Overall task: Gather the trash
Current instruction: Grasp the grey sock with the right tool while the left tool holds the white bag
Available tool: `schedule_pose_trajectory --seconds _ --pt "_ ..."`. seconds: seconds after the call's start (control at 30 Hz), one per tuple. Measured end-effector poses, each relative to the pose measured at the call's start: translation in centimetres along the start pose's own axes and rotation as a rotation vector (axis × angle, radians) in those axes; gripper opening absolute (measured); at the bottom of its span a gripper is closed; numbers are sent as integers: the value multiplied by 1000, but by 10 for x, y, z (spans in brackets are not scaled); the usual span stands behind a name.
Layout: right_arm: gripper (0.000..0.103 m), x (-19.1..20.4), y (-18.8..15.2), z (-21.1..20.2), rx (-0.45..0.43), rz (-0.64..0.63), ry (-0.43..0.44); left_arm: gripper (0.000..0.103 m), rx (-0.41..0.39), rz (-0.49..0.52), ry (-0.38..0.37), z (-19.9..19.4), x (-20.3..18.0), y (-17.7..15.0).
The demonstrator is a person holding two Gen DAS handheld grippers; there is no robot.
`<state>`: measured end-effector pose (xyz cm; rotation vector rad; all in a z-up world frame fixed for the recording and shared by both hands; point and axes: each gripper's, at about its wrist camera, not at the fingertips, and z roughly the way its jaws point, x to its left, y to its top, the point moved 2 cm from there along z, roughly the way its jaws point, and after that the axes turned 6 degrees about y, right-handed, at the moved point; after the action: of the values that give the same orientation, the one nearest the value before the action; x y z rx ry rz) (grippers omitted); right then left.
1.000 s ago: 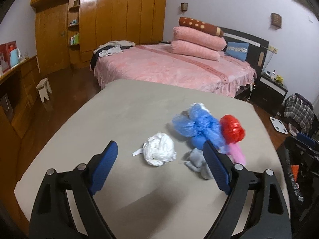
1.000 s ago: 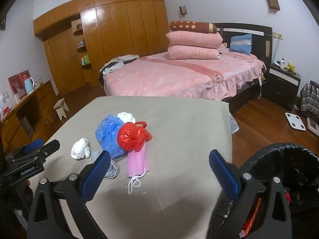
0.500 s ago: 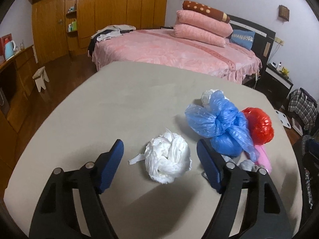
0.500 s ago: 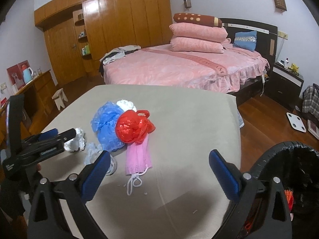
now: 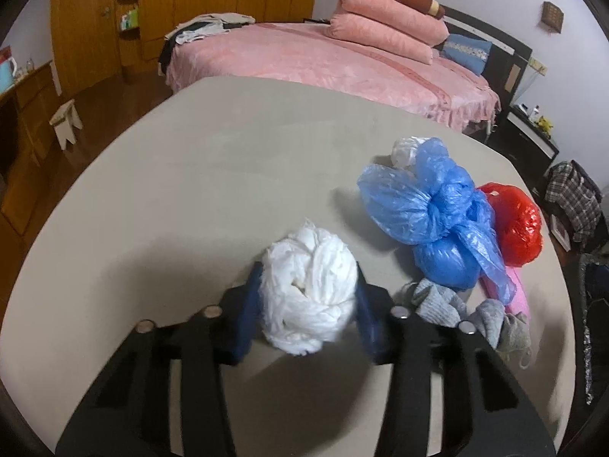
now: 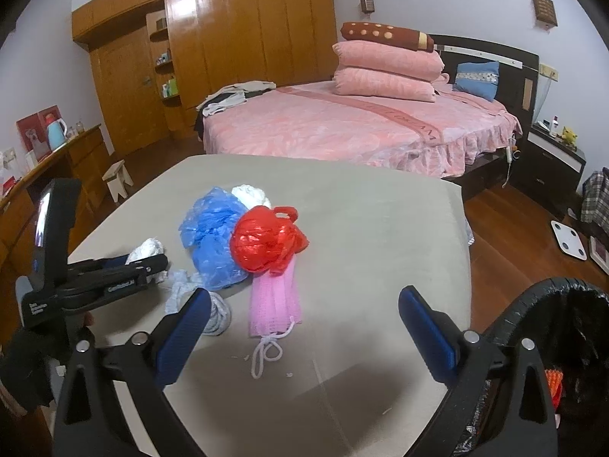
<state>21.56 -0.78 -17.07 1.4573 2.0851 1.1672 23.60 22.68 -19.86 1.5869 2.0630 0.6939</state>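
A white plastic wad (image 5: 308,297) lies on the grey table (image 5: 190,190). My left gripper (image 5: 308,293) is closing on it; its blue pads touch both sides of the wad. The right wrist view shows that gripper (image 6: 144,262) at the left, with the wad (image 6: 146,247) between its tips. To the right lie a blue bag (image 5: 430,213), a red bag (image 5: 514,224) and grey rags (image 5: 441,304). A pink mask (image 6: 274,301) lies below the red bag (image 6: 262,240). My right gripper (image 6: 304,316) hangs open and empty above the table's near part.
A black lined bin (image 6: 533,304) stands off the table's right edge. Beyond the table is a pink bed (image 6: 342,129) with a dark nightstand (image 6: 552,163) beside it. A small white stool (image 6: 118,179) and a wooden dresser (image 6: 76,160) are at the left.
My left gripper moved forward and down over the white wad and its jaws narrowed from wide apart to touching it. The right gripper stayed open and barely shifted.
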Motion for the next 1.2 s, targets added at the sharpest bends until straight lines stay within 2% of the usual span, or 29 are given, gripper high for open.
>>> schedule_pose_trajectory --seconds 0.17,0.37,0.6,0.8,1.2 --pt "97 8 1 1 0 -15 14 37 -4 -23 -21 -5 4 -3" --pt "97 24 0 3 0 -27 42 36 -49 -28 -2 -26 15 -9" --pt "97 56 -3 21 27 -57 106 36 -61 -19 42 -42 36 -20" --pt "87 72 -3 48 79 -44 139 36 -64 -30 66 -44 56 -22" --pt "74 80 -22 86 214 -17 97 36 -65 -38 61 -40 65 -21"
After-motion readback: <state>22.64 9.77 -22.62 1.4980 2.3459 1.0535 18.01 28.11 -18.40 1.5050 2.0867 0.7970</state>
